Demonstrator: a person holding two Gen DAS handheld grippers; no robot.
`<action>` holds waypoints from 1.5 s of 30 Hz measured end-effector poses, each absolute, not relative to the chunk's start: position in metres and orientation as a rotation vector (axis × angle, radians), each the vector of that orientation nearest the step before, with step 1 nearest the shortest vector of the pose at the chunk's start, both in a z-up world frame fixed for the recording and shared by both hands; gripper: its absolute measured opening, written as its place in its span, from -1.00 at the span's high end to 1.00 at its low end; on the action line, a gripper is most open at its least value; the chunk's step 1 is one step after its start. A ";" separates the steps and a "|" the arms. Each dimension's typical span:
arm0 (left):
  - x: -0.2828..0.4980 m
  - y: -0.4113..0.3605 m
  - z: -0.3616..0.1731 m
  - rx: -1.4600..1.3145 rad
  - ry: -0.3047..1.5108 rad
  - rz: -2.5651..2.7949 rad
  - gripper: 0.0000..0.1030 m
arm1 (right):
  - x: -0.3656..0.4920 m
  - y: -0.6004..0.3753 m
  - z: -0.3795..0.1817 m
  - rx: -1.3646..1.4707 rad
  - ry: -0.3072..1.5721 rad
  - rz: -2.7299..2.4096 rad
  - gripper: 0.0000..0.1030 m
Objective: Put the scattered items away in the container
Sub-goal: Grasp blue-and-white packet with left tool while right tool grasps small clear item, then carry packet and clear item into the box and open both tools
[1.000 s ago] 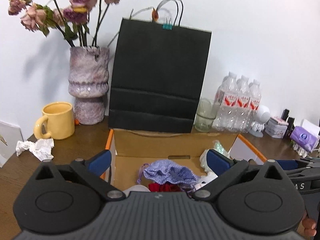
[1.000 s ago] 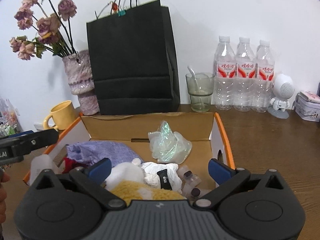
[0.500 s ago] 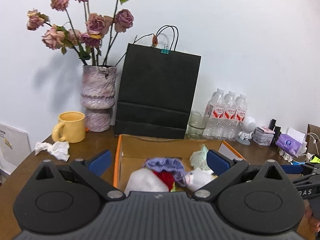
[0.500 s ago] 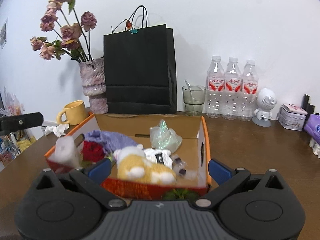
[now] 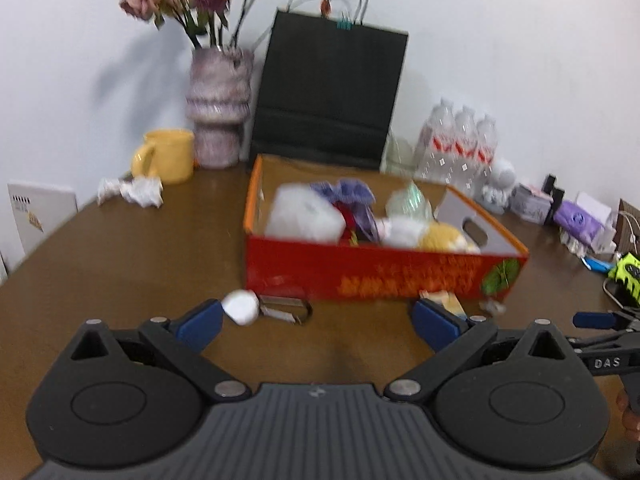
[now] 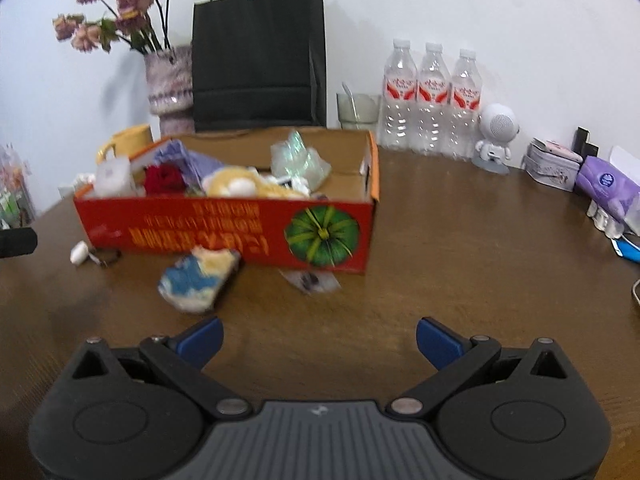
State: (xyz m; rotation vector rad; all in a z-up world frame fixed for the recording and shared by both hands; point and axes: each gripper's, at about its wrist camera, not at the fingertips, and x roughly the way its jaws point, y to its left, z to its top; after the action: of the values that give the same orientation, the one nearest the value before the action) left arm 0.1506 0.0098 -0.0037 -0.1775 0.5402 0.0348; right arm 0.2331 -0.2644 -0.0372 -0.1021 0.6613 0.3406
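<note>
**Red carton nearly full, three strays left on the desk**

Brown desk (image 6: pixel 460 240) now fills the foreground of both wrist views; half a second ago each camera looked down over the carton's contents. Both grippers have pulled back and low, so the drop-off appears finished and a fresh pick is likely next.

Going left to right along the front wall of the red cardboard box (image 6: pixel 224 236): a white earbud case with a dark ring (image 6: pixel 80 251) lies just beside the left corner, a blue-and-cream packet (image 6: pixel 198 276) leans against the wall near the middle, and a small clear wrapper (image 6: pixel 312 280) sits below the pumpkin print. Inside the box are a white bottle (image 6: pixel 112 176), red and purple fabric, a yellow plush and a crinkled iridescent bag.

The left gripper (image 5: pixel 316 322) has its jaws spread wide with nothing between them, the earbud case just off its left pad. The right gripper (image 6: pixel 320 338) is likewise spread and empty, nearest the packet. Crumpled tissue (image 5: pixel 132 192) by the yellow mug (image 5: pixel 168 160) may also count as scattered.
</note>
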 end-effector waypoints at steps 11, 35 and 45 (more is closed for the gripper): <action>0.176 -0.054 -0.017 -0.094 0.601 -0.007 -1.00 | 0.253 -0.275 -0.045 -0.154 0.645 0.377 -0.97; 0.263 -0.095 -0.048 -0.131 0.699 -0.008 0.09 | 0.308 -0.249 -0.058 -0.224 0.627 0.615 0.24; 0.251 -0.085 -0.047 -0.154 0.673 -0.052 0.49 | 0.294 -0.250 -0.056 -0.187 0.617 0.654 0.87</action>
State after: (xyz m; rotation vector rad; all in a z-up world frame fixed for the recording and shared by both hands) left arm 0.2512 -0.0849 -0.0471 -0.1541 0.6728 -0.0518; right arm 0.2940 -0.2499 -0.0556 -0.1867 0.6171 0.6544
